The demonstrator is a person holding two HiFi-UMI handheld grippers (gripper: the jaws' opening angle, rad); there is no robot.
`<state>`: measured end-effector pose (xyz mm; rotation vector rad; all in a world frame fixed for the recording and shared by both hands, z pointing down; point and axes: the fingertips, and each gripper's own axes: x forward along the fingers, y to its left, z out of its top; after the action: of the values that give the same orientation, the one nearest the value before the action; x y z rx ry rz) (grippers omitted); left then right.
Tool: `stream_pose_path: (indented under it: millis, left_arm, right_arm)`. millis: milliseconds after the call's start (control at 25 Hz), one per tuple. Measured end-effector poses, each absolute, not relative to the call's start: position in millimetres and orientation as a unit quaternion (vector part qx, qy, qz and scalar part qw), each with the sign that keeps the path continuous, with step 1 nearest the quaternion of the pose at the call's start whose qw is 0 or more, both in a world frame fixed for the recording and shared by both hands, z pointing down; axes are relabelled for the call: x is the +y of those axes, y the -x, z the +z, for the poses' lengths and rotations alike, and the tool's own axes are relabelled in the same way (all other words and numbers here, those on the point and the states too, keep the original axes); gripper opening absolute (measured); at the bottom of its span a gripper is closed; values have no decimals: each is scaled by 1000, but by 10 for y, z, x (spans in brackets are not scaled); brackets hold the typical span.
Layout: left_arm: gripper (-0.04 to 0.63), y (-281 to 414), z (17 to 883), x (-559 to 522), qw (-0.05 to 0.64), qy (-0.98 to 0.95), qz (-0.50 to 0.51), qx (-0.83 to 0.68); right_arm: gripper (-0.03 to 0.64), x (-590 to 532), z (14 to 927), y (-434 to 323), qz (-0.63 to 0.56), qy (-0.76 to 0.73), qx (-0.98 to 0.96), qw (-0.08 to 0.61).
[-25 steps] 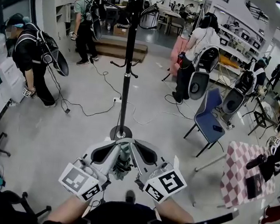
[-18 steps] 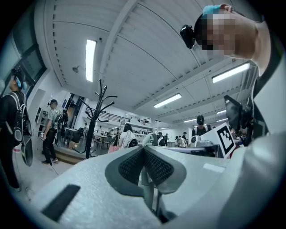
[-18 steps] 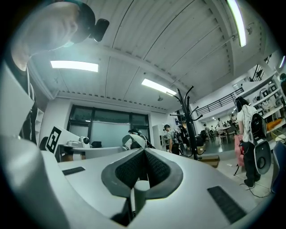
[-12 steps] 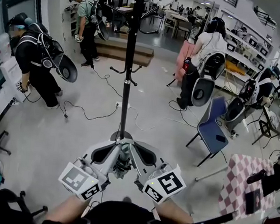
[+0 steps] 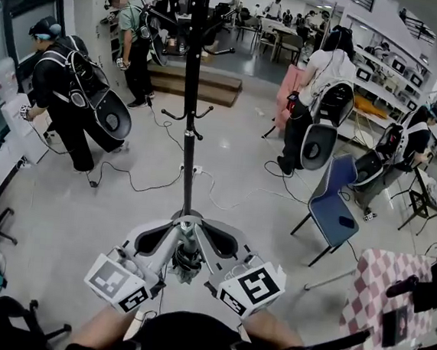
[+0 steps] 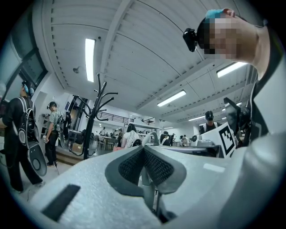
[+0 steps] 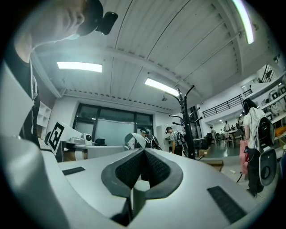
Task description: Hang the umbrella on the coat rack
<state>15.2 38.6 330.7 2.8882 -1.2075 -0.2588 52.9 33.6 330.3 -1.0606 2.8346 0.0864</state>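
Head view: left tongs (image 5: 175, 226) and right tongs (image 5: 204, 230) clamp the umbrella (image 5: 187, 258), coat rack (image 5: 188, 129) now nearer.

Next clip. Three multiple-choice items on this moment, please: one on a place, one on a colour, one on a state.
1. The coat rack stands: A) upright on the floor ahead B) on a table C) tipped over.
2. The empty chair is: A) red B) blue C) yellow.
3. The umbrella is: A) hung up B) dropped C) held by the left gripper and right gripper.

A, its pole rises straight from the floor; B, seat and back show blue; C, both grippers are shut on it.
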Motion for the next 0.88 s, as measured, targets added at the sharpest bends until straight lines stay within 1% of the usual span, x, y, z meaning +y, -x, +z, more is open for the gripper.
stream_pose_path:
  millis: [280,560,880]
  left_arm:
    - [9,-418,3349,203,-4,-920,-67,-387]
    - [9,-487,3305,43,0,-924,-47,-380]
    - [9,-642,3427,-145,-6,-927,-58,-372]
  right_arm:
    - [9,118,3355,-832,9,352,933,73]
    - [8,-66,3313,-907,0,359,929,87]
    - [8,-266,3426,-1042,12,363,928,86]
